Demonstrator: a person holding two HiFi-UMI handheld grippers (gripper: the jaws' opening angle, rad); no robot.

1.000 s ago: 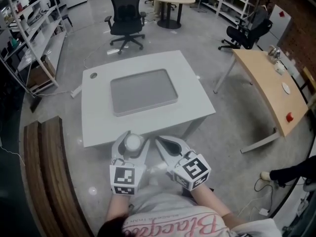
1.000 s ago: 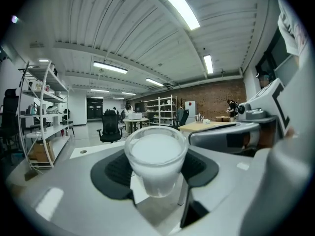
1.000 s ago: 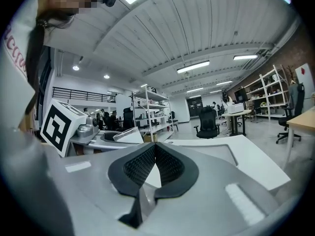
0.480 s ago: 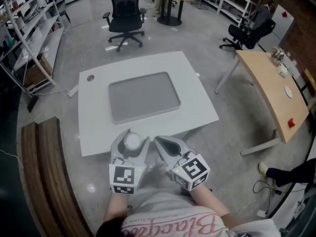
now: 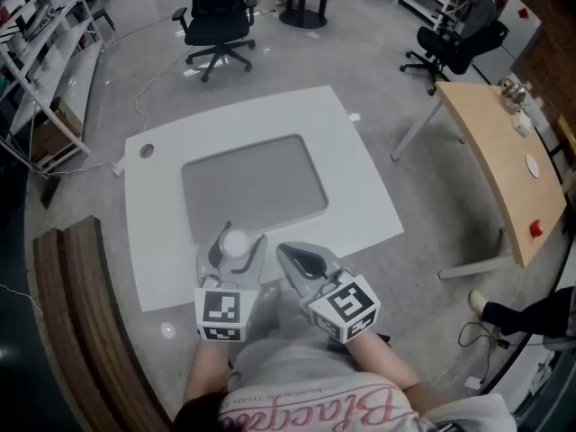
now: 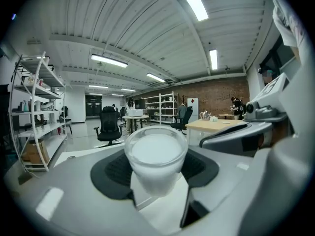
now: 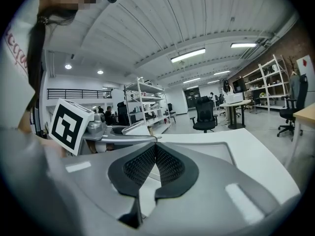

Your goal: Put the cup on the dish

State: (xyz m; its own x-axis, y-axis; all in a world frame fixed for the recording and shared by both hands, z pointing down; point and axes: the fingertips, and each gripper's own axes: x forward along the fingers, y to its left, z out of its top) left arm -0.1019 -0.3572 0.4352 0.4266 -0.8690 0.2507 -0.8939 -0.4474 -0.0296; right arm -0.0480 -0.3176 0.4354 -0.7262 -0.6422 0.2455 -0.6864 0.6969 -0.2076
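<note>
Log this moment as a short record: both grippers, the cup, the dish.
left gripper: shut on the white cup, mouth up
right gripper: shut, nothing between the jaws
cup: held over the near side of the white table, not yet set on the dish
dish: grey, rectangular, nothing on it, middle of the table

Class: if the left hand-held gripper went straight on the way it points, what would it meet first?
Holding the cup, the left hand-held gripper points out over the white table toward the grey tray. It seems to ride above both, so the way looks free; height is uncertain.
</note>
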